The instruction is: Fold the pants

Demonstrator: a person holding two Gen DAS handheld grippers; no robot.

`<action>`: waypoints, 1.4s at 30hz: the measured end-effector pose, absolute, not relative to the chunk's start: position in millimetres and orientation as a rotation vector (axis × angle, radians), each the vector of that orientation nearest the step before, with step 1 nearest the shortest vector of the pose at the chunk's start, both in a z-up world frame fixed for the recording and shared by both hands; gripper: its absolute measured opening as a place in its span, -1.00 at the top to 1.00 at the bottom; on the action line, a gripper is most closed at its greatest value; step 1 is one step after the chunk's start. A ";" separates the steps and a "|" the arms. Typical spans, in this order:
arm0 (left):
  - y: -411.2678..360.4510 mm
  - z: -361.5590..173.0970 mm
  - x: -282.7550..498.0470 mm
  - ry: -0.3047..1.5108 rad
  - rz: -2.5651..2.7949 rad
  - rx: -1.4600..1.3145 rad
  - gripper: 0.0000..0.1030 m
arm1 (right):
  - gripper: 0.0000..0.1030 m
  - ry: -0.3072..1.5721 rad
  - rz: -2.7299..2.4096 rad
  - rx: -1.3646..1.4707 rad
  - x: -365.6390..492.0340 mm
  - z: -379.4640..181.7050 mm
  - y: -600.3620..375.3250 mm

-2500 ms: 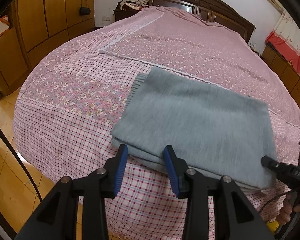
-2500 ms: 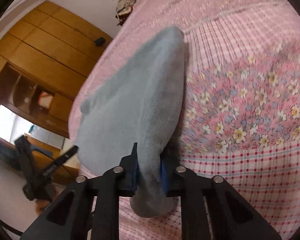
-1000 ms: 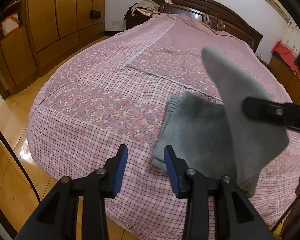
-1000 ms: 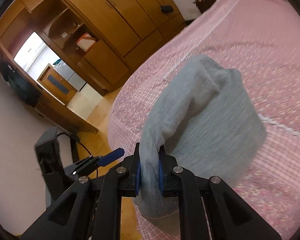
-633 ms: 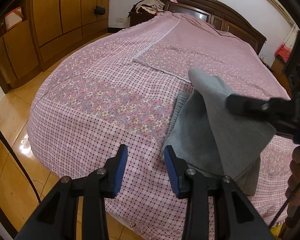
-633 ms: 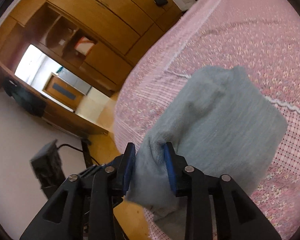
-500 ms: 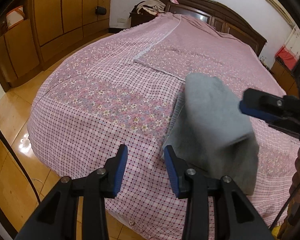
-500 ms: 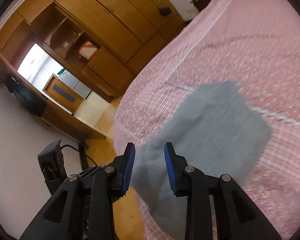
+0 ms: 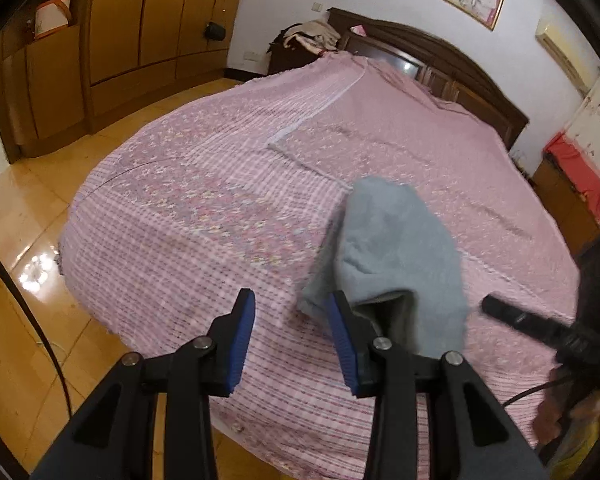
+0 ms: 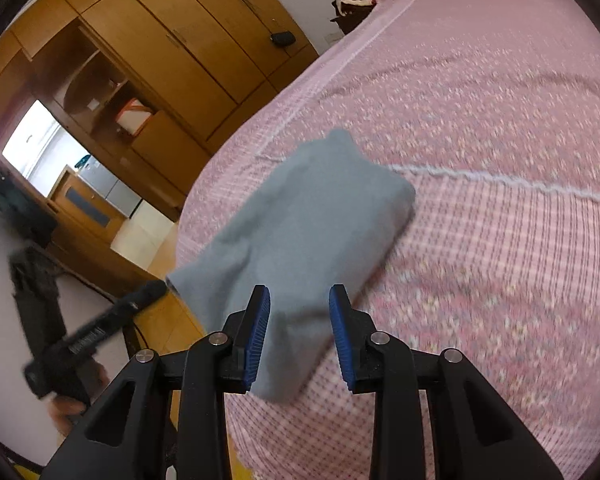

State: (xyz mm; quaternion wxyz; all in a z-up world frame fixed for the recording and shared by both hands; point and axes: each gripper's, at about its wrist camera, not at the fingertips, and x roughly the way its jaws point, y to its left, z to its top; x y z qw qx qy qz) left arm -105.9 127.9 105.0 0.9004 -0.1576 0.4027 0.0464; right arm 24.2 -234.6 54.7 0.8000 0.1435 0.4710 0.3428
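The grey pants [image 9: 396, 256] lie folded into a narrow bundle near the foot edge of the pink bed [image 9: 220, 208]. They also show in the right wrist view [image 10: 300, 236]. My left gripper [image 9: 292, 340] is open and empty, just in front of the bundle's near left corner. My right gripper [image 10: 299, 332] is open and empty, with the bundle's near end showing between its fingers. The right gripper also shows in the left wrist view [image 9: 540, 328], to the right of the pants.
The bed is covered with a pink checked and floral spread [image 10: 500, 240]. Wooden wardrobes [image 9: 120, 32] stand to the left, across a polished wood floor [image 9: 16, 280]. A dark headboard [image 9: 440, 60] is at the far end. A red-covered cabinet [image 9: 580, 176] stands at the right.
My right gripper carried the pants' right half over to the left, folding it onto the rest, then opened and let go. It has now pulled back. The left gripper stayed open.
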 end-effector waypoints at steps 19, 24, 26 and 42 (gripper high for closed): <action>116.2 47.7 -74.7 0.952 0.273 -0.200 -0.05 | 0.38 1.032 0.787 0.291 9.6 38.0 -218.8; 114.9 36.9 -79.9 0.980 0.246 -0.161 -0.05 | 0.38 1.077 0.764 0.270 14.9 23.1 -211.0; 118.4 42.6 -86.1 0.979 0.224 -0.157 -0.05 | 0.38 1.080 0.759 0.279 15.2 22.0 -212.9; 76.7 103.7 -79.7 0.810 -0.023 -0.160 0.61 | 0.38 1.003 0.775 0.301 1.3 36.7 -221.0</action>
